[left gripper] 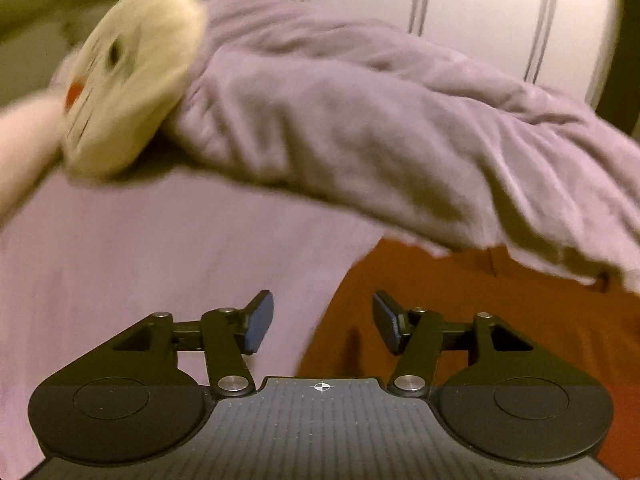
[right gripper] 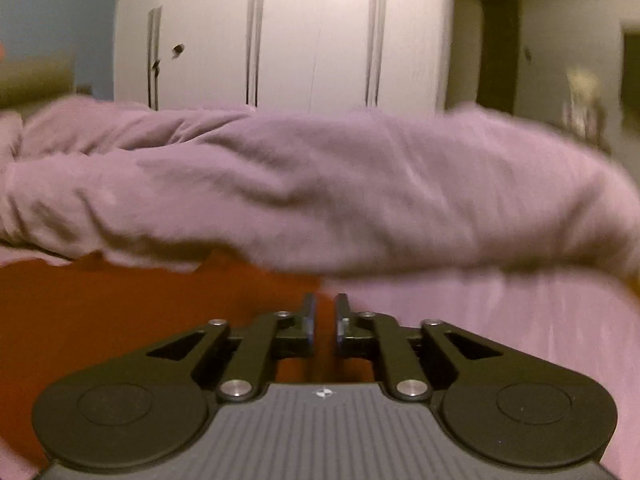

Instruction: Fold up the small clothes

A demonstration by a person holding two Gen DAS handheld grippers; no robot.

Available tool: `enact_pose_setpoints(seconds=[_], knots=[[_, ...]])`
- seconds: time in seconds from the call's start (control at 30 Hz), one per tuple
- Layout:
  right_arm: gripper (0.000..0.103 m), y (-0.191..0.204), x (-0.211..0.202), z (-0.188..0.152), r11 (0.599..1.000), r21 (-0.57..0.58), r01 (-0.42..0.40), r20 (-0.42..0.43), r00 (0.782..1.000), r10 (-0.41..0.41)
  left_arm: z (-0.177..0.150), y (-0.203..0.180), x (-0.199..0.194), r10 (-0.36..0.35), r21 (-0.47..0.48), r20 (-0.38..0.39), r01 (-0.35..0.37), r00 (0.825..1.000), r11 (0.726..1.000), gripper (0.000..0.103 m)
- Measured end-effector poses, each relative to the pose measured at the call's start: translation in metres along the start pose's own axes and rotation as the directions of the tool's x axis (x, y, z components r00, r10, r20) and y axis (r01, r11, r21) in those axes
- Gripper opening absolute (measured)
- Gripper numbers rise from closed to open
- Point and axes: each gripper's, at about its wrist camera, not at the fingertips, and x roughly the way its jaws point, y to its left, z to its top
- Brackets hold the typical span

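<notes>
Orange garment [left gripper: 460, 320] spread flat on pink bedsheet [left gripper: 140, 260], far edge tucked under rumpled mauve blanket [left gripper: 360, 128]. Left gripper [left gripper: 323, 322] over garment's edge, jaws well apart, nothing between. Right gripper [right gripper: 325, 320] above the garment, jaws parted by a narrow gap, nothing held. Cream plush toy [left gripper: 132, 80] beside blanket. White wardrobe [right gripper: 280, 40] behind.

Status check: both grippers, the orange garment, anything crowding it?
Left gripper open, empty. Right gripper barely open, empty. Orange garment flat, blanket overlapping its far edge.
</notes>
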Motion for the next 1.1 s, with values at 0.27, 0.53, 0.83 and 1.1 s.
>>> enact_pose_setpoints(seconds=[0.27, 0.53, 0.83, 1.1], knots=[[0.032, -0.05, -0.054, -0.078, 0.891, 0.447, -0.076, -0.114, 0.983, 0.141, -0.057, 0.034, -0.027, -0.067, -0.058, -0.108, 0.061, 0.992, 0.996, 0.061], [0.04, -0.061, -0.027, -0.085, 0.71, 0.692, -0.128, -0.095, 0.959, 0.266, -0.054, 0.022, 0.003, -0.143, -0.155, -0.164, 0.118, 0.976, 0.981, 0.056], [0.004, -0.052, -0.004, -0.061, 0.762, 0.638, -0.11, -0.112, 0.966, 0.233, -0.035, -0.003, -0.018, -0.047, 0.082, -0.125, 0.058, 0.991, 0.995, 0.013], [0.0, -0.036, -0.033, -0.044, 0.92, 0.391, -0.04, -0.08, 0.994, 0.077, -0.033, -0.022, -0.022, 0.2, 0.347, -0.014, -0.183, 0.98, 0.92, 0.006]])
